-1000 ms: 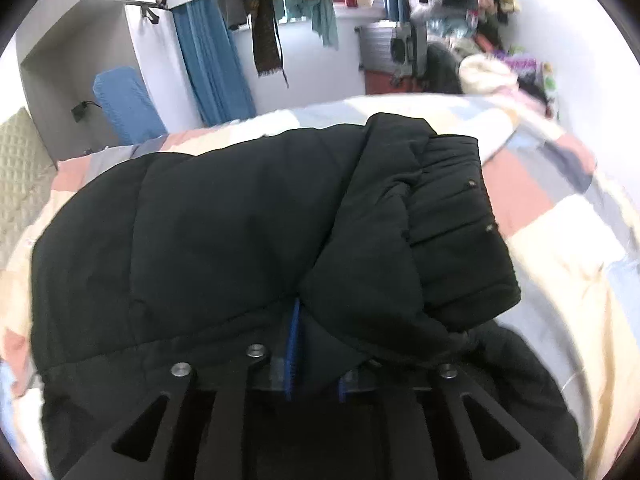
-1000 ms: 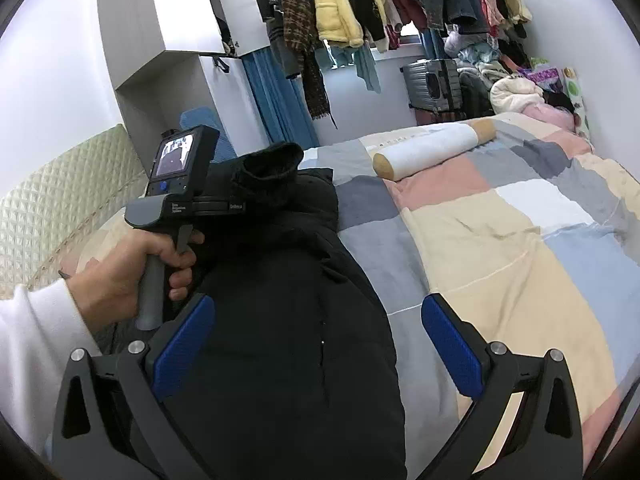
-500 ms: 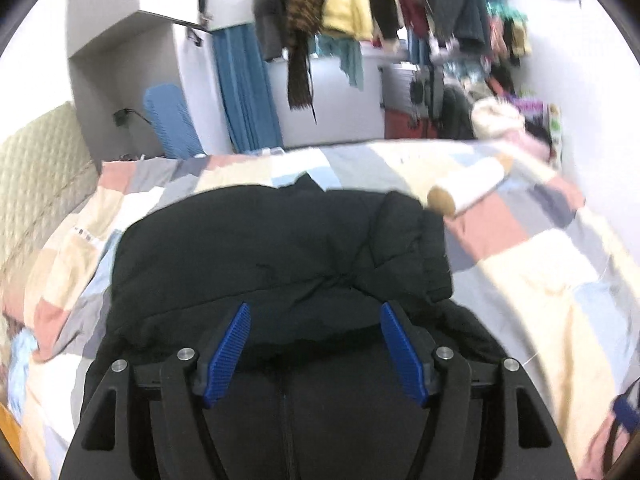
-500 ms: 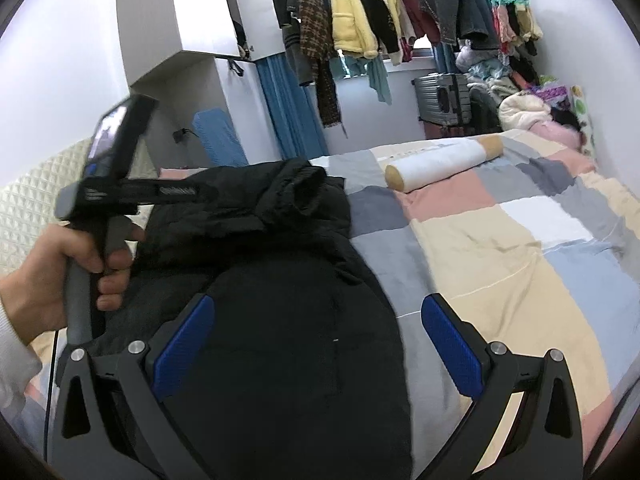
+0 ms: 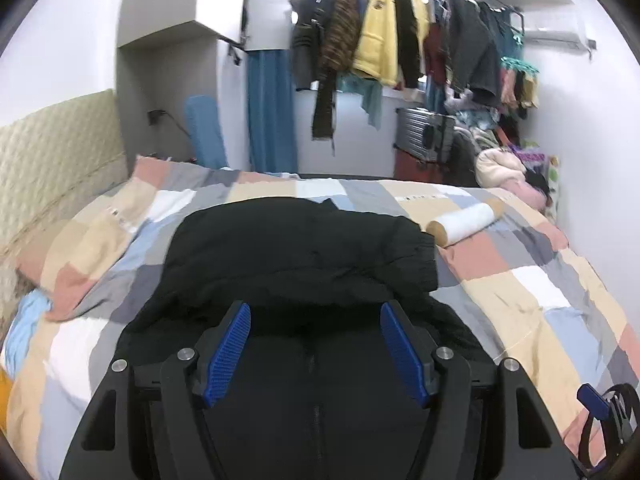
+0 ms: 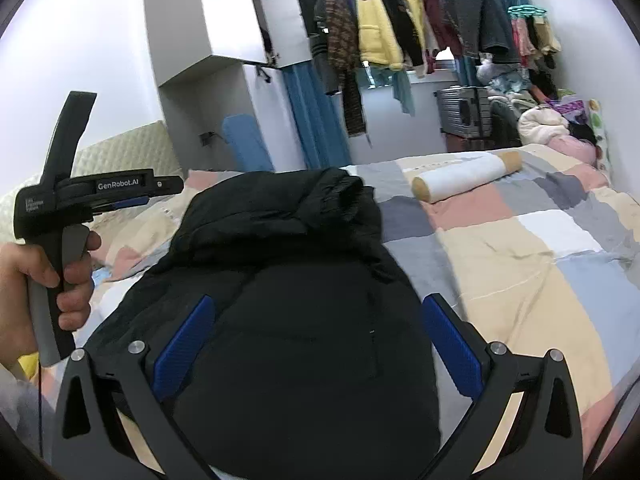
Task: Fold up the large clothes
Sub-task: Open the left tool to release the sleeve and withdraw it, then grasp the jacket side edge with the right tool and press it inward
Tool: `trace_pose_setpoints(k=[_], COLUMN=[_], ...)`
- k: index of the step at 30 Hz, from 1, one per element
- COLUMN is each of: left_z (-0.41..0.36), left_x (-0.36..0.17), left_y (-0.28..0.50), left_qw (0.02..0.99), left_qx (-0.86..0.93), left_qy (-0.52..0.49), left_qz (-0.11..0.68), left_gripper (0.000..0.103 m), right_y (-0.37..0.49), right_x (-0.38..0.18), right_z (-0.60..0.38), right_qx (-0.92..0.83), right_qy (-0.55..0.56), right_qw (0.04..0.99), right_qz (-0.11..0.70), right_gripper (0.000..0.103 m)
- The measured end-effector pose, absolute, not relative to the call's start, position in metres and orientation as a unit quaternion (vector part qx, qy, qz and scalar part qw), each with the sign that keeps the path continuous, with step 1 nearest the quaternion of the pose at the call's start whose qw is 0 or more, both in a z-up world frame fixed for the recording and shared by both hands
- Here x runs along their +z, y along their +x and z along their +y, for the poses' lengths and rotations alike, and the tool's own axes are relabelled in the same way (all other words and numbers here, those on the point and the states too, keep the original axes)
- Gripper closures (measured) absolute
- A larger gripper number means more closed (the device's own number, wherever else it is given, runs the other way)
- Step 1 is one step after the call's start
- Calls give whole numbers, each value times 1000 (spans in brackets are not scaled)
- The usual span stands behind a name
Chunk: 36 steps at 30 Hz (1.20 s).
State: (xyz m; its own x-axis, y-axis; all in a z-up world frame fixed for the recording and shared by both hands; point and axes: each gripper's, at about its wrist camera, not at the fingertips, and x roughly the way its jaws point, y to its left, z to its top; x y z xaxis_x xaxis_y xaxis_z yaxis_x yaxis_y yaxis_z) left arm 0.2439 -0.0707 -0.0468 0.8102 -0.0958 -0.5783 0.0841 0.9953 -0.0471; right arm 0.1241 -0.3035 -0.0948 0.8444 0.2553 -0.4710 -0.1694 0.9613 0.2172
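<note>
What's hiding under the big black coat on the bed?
The black coat lies on a patchwork quilt, whose colored squares show all around it. Its top part is folded over onto itself. Whatever is directly beneath or tucked inside the fold is covered, so I cannot tell.

Bright, even daylight glows through the window point(image 6: 444, 56) behind the hanging clothes point(image 5: 384, 52); fisheye bending darkens the corners (left view slightly motion-blurred), shadows soft.
</note>
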Motion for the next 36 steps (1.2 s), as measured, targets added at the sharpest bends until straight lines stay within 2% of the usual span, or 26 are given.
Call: trace_pose_setpoints(k=[9,17,22,25,36], left_z=[-24,18,35,48,79], left_x=[-78,-95,-115,-127,-160], left_y=[217,208,219,228,248], left_qw=[941,951,953,948,940], left_qx=[-56,-61,-58,-67,-84], left_qy=[-71,-88,-77,-104,-122], left_qz=[326,291,289,292,308], left_gripper=[36,36,36,36,36], right_y=[120,149,200,246,375], right_x=[-97,-100,-93,-97,-141], right_z=[-281,-273,-263,-259,-288], right_qx=[122,129,122,117,25], right_qy=[44,71,72,69,148], right_qw=[956,951,951,949,931], right_qz=[261,271,274,285,332], right_gripper=[0,0,0,0,1])
